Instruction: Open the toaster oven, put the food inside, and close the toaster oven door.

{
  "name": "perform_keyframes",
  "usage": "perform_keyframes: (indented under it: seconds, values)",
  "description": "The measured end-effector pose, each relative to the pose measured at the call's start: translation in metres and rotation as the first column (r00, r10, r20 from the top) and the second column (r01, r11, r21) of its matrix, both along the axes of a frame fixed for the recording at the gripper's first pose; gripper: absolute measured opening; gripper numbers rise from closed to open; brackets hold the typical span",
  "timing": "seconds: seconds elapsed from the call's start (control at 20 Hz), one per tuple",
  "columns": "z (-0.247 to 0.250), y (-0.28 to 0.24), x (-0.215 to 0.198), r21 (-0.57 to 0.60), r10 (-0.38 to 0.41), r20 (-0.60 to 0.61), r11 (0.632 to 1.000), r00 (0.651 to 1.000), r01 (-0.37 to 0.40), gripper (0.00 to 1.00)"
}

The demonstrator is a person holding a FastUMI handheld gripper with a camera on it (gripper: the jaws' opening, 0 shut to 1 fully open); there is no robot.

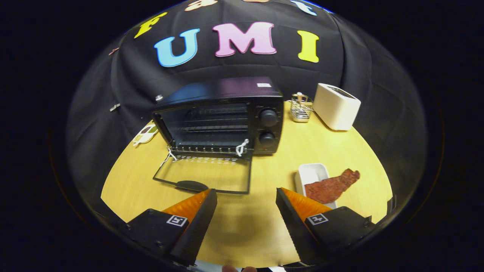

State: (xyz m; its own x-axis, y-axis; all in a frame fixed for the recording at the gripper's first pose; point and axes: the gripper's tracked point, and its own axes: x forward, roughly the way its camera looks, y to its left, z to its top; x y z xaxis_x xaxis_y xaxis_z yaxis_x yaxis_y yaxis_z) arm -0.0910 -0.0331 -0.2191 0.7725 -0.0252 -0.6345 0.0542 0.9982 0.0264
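Fingers of the hand-held gripper (246, 196) are spreading wide over the counter (272, 162), gripping nothing, while the toaster oven (223, 117) beyond them is sitting with its door (204, 175) dropped flat just ahead, seemingly ready for the food (331, 186) lying across a white tray (312, 173) beside the right finger.

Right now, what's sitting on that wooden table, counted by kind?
Cooking appliances: 2, the open toaster oven and a white toaster
Dishes: 2, a white tray and a small plate
Food: 1, a meat slice
Wire rack: 1
Total: 6
The gripper is open, holding nothing.
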Motion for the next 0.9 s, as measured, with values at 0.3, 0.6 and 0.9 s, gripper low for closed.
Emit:
perform_keyframes:
  seconds: [0.3,0.6,0.9]
  values:
    - [0.015,-0.076,-0.014,0.106,-0.043,-0.085,0.993,0.995,0.052,0.99]
    - [0.006,-0.149,-0.020,0.197,-0.032,-0.172,0.978,0.985,0.066,0.99]
    - [-0.020,-0.177,0.001,0.324,0.047,-0.244,0.945,0.969,0.036,0.98]
